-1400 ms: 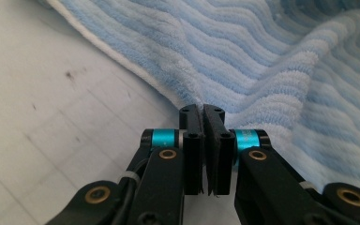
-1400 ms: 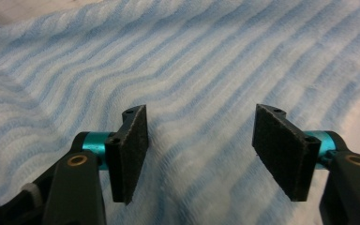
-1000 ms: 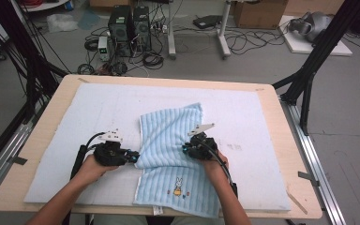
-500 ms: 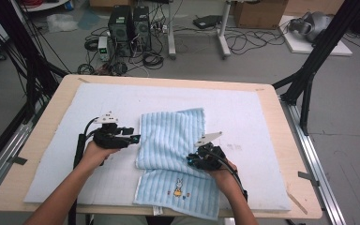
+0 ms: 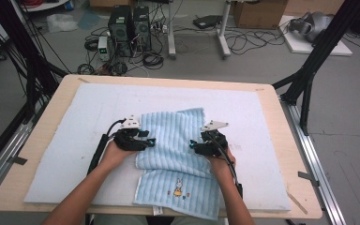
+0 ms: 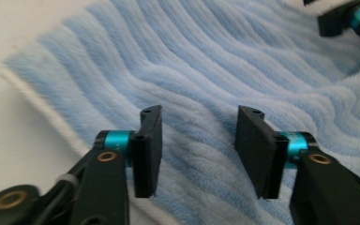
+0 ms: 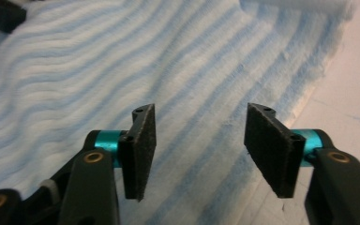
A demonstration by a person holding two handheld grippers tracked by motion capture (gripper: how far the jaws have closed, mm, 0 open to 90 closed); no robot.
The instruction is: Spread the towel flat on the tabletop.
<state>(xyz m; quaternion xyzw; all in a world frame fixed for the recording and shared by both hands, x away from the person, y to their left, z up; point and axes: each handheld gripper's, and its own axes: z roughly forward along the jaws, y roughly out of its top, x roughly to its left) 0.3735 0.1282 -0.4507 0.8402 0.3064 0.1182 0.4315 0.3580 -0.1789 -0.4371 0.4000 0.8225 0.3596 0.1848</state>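
Observation:
A light-blue striped towel (image 5: 173,136) lies folded on the white mat, its lower layer showing a small bunny motif (image 5: 178,190) near the front edge. My left gripper (image 5: 149,140) sits at the left edge of the folded top layer, pointing right. In the left gripper view it (image 6: 199,117) is open, with the towel's plush ribs (image 6: 201,61) under the gap. My right gripper (image 5: 193,145) is on the towel's right part, pointing left. In the right gripper view it (image 7: 201,112) is open over the striped cloth (image 7: 122,51), close to its right border.
The white mat (image 5: 65,140) covers most of the wooden table (image 5: 33,140), with bare mat on both sides of the towel. Black frame legs (image 5: 309,70) stand at the table's sides. Computer towers (image 5: 129,23) and cables lie on the floor beyond.
The top layer of the towel has settled flat. My left gripper moved right onto the towel's left edge, and my right gripper shifted slightly away from the person; both now face each other.

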